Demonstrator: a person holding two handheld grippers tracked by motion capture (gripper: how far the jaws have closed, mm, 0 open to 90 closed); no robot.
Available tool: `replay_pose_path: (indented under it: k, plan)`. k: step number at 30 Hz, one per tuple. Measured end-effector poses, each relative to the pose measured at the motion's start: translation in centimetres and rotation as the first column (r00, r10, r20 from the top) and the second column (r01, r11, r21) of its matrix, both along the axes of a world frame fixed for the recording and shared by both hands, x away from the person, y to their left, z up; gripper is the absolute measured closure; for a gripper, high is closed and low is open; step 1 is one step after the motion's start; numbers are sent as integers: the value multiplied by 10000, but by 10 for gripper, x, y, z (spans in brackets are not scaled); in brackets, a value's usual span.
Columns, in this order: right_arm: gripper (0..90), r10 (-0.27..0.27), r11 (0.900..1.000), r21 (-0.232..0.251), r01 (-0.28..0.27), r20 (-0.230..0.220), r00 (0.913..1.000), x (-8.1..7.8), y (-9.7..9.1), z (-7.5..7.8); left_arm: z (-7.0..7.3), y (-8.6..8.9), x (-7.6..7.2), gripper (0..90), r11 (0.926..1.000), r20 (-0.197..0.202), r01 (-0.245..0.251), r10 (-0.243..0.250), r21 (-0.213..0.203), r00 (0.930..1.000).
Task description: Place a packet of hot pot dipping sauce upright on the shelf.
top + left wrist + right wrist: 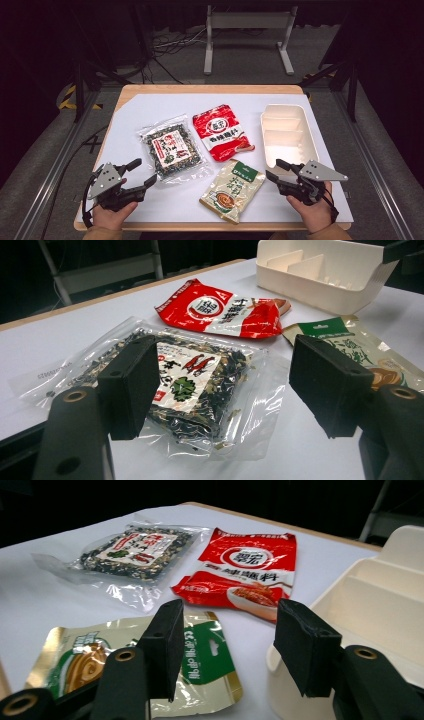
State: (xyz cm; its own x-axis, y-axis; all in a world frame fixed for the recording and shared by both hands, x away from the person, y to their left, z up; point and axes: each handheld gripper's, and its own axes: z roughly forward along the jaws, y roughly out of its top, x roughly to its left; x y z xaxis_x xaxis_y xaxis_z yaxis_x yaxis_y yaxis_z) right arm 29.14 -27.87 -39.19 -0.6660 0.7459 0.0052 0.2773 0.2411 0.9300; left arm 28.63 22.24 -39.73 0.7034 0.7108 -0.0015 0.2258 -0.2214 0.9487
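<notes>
Lighting: bright overhead light on the white table point(150, 107); surroundings dark.
Glare: sheen on the clear packet point(165, 390).
Focus: gripper views soft at the nearest jaws.

Tabletop point(150, 102), seen from the high view, carrying three packets and one divided tray.

- Clear packet point(173, 149): left of centre, lying flat, nearer the left edge than the other packets.
- Red packet point(222, 132): centre, just right of the clear packet, slightly farther back, tilted.
- Green-topped packet point(233, 189): before the red packet, near the front edge, right of the clear packet's front corner, apart from both.
- Divided tray point(285, 134): along the right edge, right of the red packet, close beside it.
- Left gripper point(139, 176): front left corner, just beside the clear packet.
- Right gripper point(276, 169): front right, before the tray, right of the green-topped packet.
</notes>
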Motion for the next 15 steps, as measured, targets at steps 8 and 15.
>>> replay_pose_path:
  k: [8, 15]
  plan:
    - [440, 182, 9992, -345, -181, 42, 9998, -1, 8, -1, 0, -2, 0, 286, 10000, -68, 60, -60, 76, 10000]
    - [425, 359, 9972, -657, -362, -66, 9993, -2, 17, -2, -1, -3, -1, 285, 9999, -90, 98, -97, 109, 9999]
